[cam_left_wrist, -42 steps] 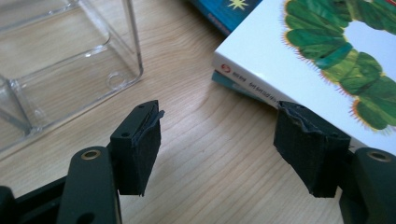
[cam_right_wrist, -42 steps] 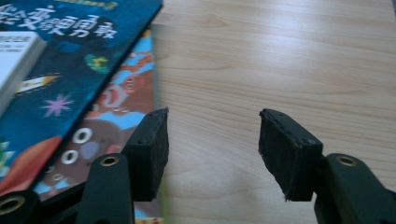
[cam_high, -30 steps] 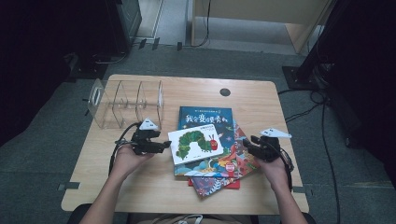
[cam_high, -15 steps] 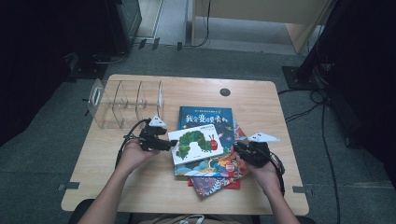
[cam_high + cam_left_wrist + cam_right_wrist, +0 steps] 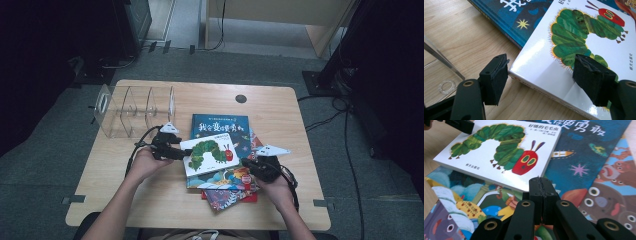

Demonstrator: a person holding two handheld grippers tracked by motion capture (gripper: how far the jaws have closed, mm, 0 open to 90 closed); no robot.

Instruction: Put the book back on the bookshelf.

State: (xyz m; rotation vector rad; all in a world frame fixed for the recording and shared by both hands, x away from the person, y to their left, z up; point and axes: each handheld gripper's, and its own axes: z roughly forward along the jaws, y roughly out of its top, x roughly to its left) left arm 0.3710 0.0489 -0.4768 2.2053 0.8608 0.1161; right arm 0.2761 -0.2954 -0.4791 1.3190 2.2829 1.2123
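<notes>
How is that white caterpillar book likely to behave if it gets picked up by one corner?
The caterpillar book looks thick and board-like at its edge, so it probably stays stiff rather than drooping. Its glossy cover shows glare, so the pads may slip. It lies atop an uneven stack of books, so a push could slide it.

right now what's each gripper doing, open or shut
left gripper: open, jaws astride the white caterpillar book corner.
right gripper: jaws just closed, shut on nothing.

Lower picture books (image 5: 227, 192) mostly covered; titles unreadable

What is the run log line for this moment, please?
left gripper: open, straddling caterpillar book corner | right gripper: just closed, empty, at book's edge
</notes>
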